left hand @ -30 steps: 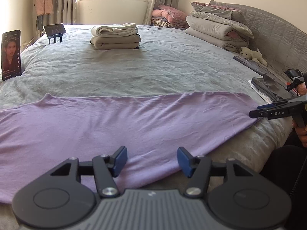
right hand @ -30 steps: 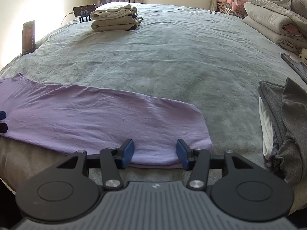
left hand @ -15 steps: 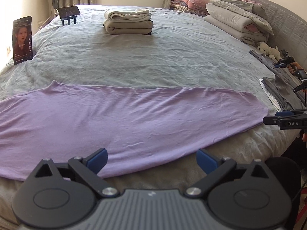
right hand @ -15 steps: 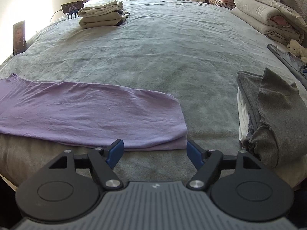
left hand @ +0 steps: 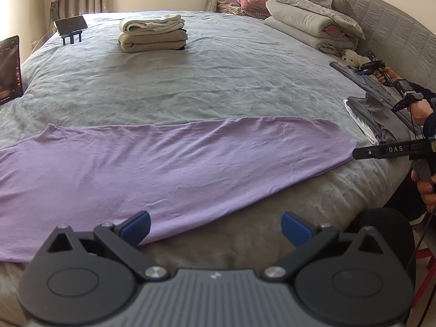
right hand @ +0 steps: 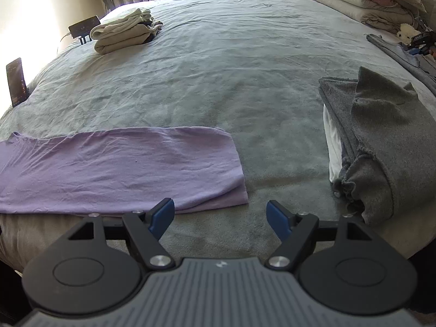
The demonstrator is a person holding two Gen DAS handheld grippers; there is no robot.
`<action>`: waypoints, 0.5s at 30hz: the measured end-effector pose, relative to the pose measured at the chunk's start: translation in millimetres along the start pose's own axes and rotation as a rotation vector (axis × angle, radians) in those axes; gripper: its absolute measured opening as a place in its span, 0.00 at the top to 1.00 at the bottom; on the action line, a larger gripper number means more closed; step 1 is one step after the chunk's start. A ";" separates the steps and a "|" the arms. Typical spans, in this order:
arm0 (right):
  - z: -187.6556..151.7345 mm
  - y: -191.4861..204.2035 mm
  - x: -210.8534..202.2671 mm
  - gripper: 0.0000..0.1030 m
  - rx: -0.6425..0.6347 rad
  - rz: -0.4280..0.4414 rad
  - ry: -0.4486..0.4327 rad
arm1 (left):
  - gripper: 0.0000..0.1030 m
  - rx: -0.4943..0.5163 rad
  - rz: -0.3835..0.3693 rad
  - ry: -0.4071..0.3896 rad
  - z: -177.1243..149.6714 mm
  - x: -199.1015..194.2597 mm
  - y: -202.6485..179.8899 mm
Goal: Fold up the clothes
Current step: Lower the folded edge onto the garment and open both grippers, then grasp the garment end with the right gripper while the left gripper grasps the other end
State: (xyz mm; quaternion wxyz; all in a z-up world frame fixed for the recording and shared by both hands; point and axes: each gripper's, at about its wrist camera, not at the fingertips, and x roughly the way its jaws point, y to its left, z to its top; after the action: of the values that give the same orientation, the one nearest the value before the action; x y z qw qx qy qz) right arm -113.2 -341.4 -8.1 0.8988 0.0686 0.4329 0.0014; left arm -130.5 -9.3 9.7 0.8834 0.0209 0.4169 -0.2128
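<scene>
A lilac garment lies flat in a long folded strip along the near edge of the grey bed. My left gripper hovers open over that near edge, its left finger above the lilac hem and nothing between its fingers. The right wrist view shows the strip's right end, folded double. My right gripper stands open just in front of that end, holding nothing. From the left wrist view, the right gripper appears side-on beside the strip's right tip.
A beige folded stack sits far back on the bed. Grey unfolded clothes are heaped at the right edge. Two phones stand at the left. Folded quilts and a person's hands are at the right.
Both grippers opened and let go of the lilac garment's near edge, then drew back a little. The right gripper shifted rightward past the strip's end. The garment now lies still.
</scene>
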 end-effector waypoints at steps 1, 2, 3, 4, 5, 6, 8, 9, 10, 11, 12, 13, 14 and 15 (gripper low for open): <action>0.9 -1.5 1.2 0.25 0.016 0.011 0.000 | 0.01 -0.001 0.000 0.001 -0.2 0.3 0.4; 1.7 -2.9 2.9 0.25 0.035 0.022 0.001 | 0.01 -0.002 -0.001 0.001 -0.6 0.2 1.0; 2.6 -4.3 5.1 0.25 0.055 0.032 0.003 | 0.01 -0.005 -0.002 0.000 -0.9 -0.1 1.9; 3.0 -5.4 7.4 0.25 0.073 0.038 0.005 | 0.01 -0.010 -0.004 -0.003 -1.3 -0.6 3.6; 2.8 -5.7 9.6 0.25 0.085 0.037 0.007 | 0.01 -0.016 -0.004 -0.006 -1.6 -1.1 5.4; 2.5 -5.7 11.7 0.25 0.093 0.033 0.005 | 0.01 -0.022 -0.005 -0.009 -1.9 -1.5 7.2; 1.6 -5.4 16.1 0.25 0.104 0.020 -0.004 | 0.01 -0.037 -0.004 -0.015 -2.0 -2.4 11.3; 0.7 -4.3 17.9 0.25 0.108 0.012 -0.010 | 0.01 -0.046 -0.005 -0.019 -2.2 -2.7 13.7; -0.1 -2.7 19.9 0.25 0.109 0.001 -0.016 | 0.01 -0.054 -0.005 -0.023 -2.3 -2.9 16.0; -0.9 -0.5 21.4 0.26 0.107 -0.012 -0.023 | 0.01 -0.061 -0.008 -0.026 -1.9 -2.8 18.0; -1.7 2.4 22.5 0.28 0.096 -0.028 -0.032 | 0.01 -0.068 -0.011 -0.029 -1.5 -2.6 20.0; -2.6 5.7 23.5 0.33 0.084 -0.042 -0.043 | 0.01 -0.075 -0.014 -0.032 -1.2 -2.5 22.1; -3.2 8.4 24.0 0.40 0.076 -0.048 -0.052 | 0.01 -0.082 -0.017 -0.035 -0.8 -2.3 24.1; -3.6 10.3 24.2 0.45 0.074 -0.048 -0.059 | 0.01 -0.089 -0.020 -0.037 -0.4 -2.2 26.1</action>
State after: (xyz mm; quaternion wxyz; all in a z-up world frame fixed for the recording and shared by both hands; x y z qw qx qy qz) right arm -100.3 -329.2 -27.9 0.9079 0.0916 0.4073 -0.0382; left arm -121.7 15.3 7.4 0.8889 -0.0264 0.4096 -0.2033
